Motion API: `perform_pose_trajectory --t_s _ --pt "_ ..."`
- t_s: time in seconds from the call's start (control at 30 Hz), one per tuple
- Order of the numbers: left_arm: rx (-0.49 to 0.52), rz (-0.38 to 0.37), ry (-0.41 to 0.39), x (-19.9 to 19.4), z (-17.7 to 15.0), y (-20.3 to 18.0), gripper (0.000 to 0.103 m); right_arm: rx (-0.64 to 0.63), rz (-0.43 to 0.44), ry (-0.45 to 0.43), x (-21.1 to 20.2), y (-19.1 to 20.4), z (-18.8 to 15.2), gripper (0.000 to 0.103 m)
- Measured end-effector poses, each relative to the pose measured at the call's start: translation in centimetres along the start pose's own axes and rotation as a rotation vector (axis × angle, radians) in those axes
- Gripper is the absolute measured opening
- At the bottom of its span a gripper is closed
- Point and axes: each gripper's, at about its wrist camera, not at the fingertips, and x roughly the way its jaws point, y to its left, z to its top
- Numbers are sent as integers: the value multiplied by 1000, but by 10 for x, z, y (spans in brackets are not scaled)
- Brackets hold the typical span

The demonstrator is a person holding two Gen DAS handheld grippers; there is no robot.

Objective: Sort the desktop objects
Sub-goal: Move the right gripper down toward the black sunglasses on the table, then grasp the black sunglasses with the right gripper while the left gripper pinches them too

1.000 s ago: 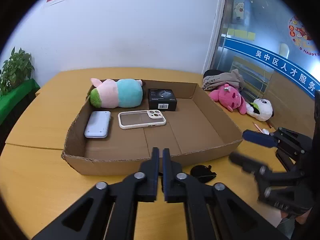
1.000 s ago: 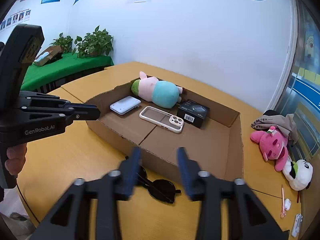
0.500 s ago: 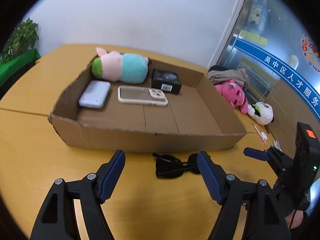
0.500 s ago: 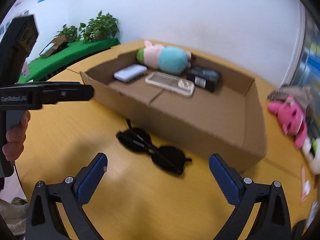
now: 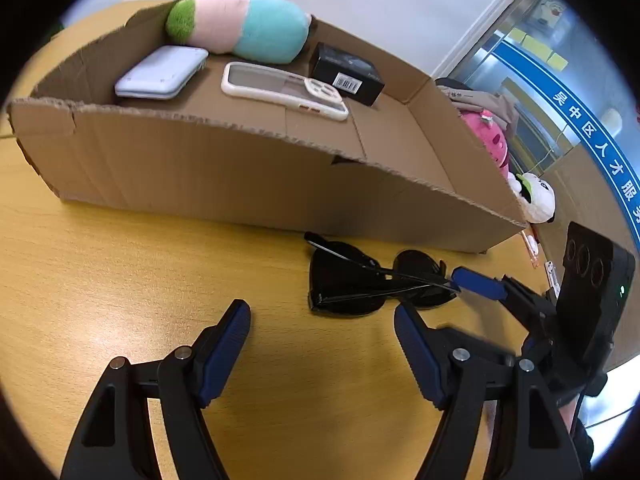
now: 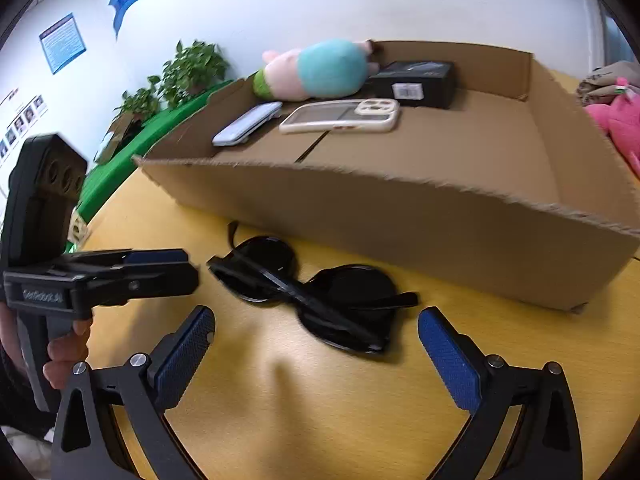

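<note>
Black folded sunglasses point(image 5: 372, 284) point(image 6: 312, 292) lie on the wooden desk just in front of a shallow cardboard box point(image 5: 224, 172) point(image 6: 400, 208). In the box lie a pink, green and blue plush point(image 5: 240, 24), a white phone case point(image 5: 284, 90), a small black box point(image 5: 346, 72) and a pale flat device point(image 5: 162, 74). My left gripper point(image 5: 322, 324) is open, low over the desk, just short of the sunglasses. My right gripper point(image 6: 316, 332) is open, its fingers either side of the sunglasses' near end.
A pink plush point(image 5: 490, 140) and a panda plush point(image 5: 536, 200) lie right of the box beside a pile of cloth. Potted plants point(image 6: 188, 72) stand on a green surface at the left. The right gripper's body point(image 5: 580, 312) is close on the right.
Both grippers have opened wide and come down and forward toward the sunglasses. The sunglasses have not moved.
</note>
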Motion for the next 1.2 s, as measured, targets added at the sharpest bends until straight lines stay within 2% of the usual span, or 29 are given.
perform_pose_trajectory --t_s 0.13,0.23,0.3,0.43,0.57,0.63,0.7,0.83,0.93,1.03,1.07,1.1,1.13,1.2 --pt "-15 -30 18 2 1 5 72 -24 46 32 0 17 -13 103" --pt "-34 -53 19 1 4 9 72 -45 140 38 -12 36 -28 103" --pt "-52 -71 22 1 5 12 72 -52 163 31 -22 44 -35 103" --pt "-96 -109 28 4 8 15 72 -57 66 -2 -36 45 -28 103" --pt "-110 -125 38 11 12 7 70 -178 -31 47 -17 48 -6 103" --pt "-123 -116 45 16 14 5 59 -216 -43 79 3 46 2 103" --pt "-146 -123 58 21 17 5 45 -201 -39 122 22 41 2 103" --pt "-178 -163 74 27 16 9 31 -272 -70 129 24 61 -13 100" --pt "-167 -180 88 31 14 5 26 -309 -90 134 19 78 -29 96" --pt "-141 -177 92 32 13 -2 25 -295 -106 120 9 86 -40 85" --pt "-130 -178 91 31 12 -4 22 -285 -110 116 7 87 -42 79" --pt "-125 -189 90 30 12 -6 15 -268 -110 110 4 87 -44 71" --pt "-124 -193 94 29 11 -7 15 -241 -103 99 1 86 -44 66" --pt "-122 -190 102 29 10 -9 15 -199 -92 88 -2 86 -44 66"
